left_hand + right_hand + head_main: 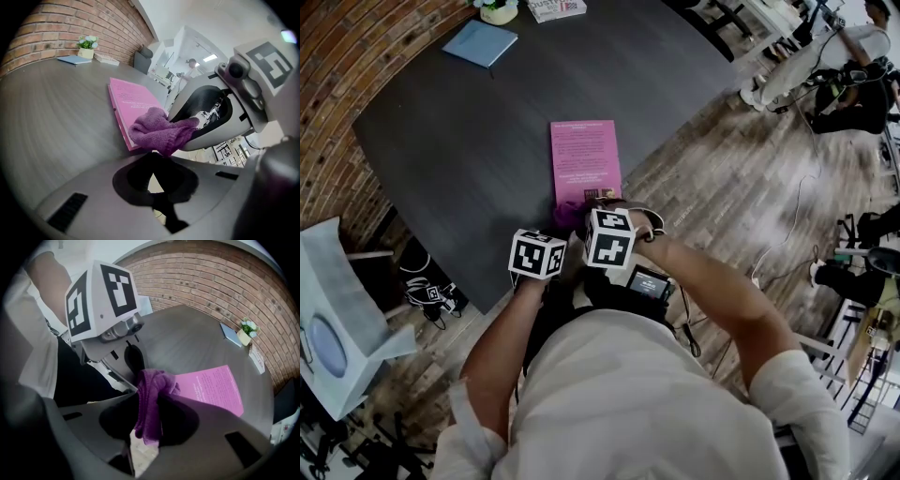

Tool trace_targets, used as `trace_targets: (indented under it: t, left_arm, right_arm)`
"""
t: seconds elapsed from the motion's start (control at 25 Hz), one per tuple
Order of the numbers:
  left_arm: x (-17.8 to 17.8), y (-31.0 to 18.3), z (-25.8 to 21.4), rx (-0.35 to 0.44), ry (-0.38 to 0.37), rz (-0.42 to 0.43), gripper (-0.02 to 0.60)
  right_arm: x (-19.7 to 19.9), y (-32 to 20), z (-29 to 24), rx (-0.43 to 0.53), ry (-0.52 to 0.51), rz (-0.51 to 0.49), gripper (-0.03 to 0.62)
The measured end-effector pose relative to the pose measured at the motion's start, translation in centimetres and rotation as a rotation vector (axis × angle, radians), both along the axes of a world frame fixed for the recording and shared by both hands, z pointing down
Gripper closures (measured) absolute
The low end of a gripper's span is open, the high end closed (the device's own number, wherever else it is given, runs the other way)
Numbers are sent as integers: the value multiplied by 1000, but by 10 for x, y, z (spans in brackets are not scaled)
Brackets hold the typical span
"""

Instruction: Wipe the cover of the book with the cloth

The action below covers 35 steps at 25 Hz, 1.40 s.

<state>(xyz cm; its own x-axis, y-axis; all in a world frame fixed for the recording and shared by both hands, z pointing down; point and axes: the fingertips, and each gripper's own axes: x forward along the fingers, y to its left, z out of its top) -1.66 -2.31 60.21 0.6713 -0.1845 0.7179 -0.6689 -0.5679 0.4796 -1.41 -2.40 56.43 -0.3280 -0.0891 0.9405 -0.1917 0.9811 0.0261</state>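
The right gripper (149,401) is pinching the purple cloth (159,132) between its jaws, and the cloth is bunching on the near end of the pink book (584,155). Just left of it, the left gripper (152,157) is hovering with its jaws drawn together on nothing. The book is lying flat on the dark table (469,141), close to its near right edge. At the far end, a small pot (86,53) is holding a flowering plant (87,42), sitting beside a blue notebook (481,42).

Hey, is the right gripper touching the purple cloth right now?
Touching. The right gripper view shows the right gripper with jaws clamped on the cloth.
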Motion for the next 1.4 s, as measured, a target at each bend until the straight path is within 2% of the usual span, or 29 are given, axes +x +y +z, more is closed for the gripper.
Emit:
trace_targets:
  t: [0.28, 0.6, 0.88, 1.16, 1.4]
  left_arm:
    - [-18, 7, -12, 17, 15, -10, 574]
    - [-35, -2, -43, 64, 82, -60, 574]
    - [-44, -12, -81, 111, 176, -122, 574]
    - [-61, -26, -128, 170, 306, -190, 574]
    - [-76, -30, -170, 223, 419, -197, 574]
  right_arm:
    - [-6, 15, -13, -40, -52, 15, 484]
    - [-8, 5, -41, -5, -136, 120, 482]
    - [-4, -16, -79, 81, -235, 252, 482]
    - [6, -32, -115, 171, -321, 390, 482]
    - [12, -40, -144, 221, -449, 548, 482]
